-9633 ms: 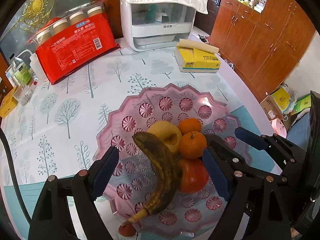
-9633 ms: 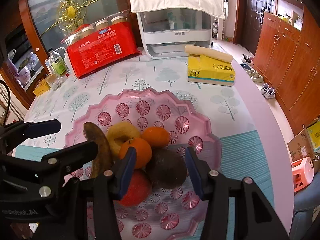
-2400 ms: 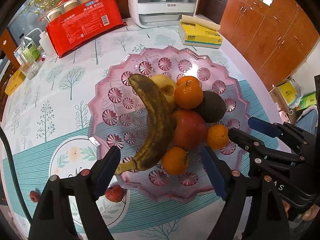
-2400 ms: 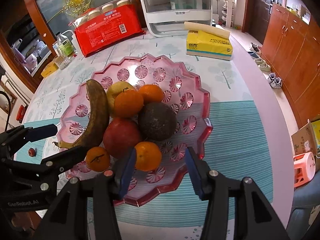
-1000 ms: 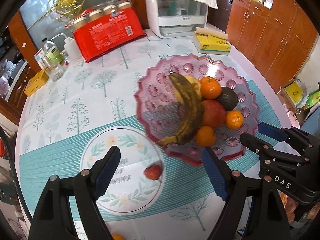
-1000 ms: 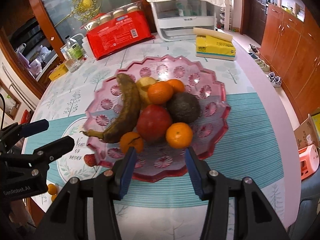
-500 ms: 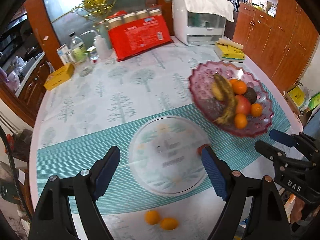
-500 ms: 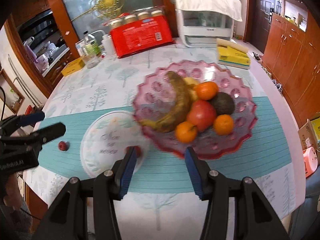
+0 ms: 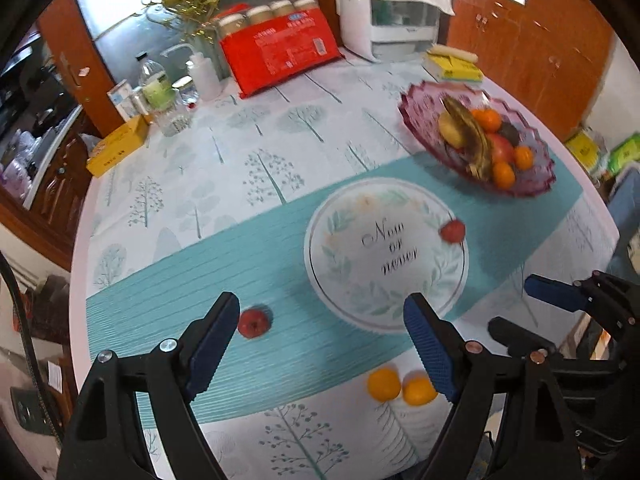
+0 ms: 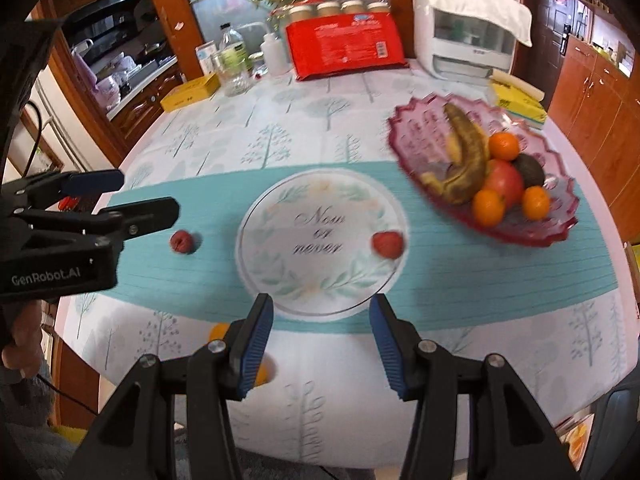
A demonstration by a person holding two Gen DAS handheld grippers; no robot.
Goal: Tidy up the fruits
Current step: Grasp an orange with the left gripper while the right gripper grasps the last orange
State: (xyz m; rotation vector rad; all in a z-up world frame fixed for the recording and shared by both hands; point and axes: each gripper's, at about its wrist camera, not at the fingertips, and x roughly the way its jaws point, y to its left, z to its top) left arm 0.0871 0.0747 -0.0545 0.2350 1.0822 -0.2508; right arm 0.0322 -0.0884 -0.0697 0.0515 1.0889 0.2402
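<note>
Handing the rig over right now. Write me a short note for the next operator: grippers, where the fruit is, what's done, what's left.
Left gripper: open, empty, above the table.
Right gripper: open, empty.
Pink fruit bowl: already holds a banana, a red apple, an avocado and oranges.
Loose on the tablecloth: two small oranges at the near edge, one small red fruit on the teal stripe, another on the printed circle's rim.
Left: get those four into the bowl.
</note>
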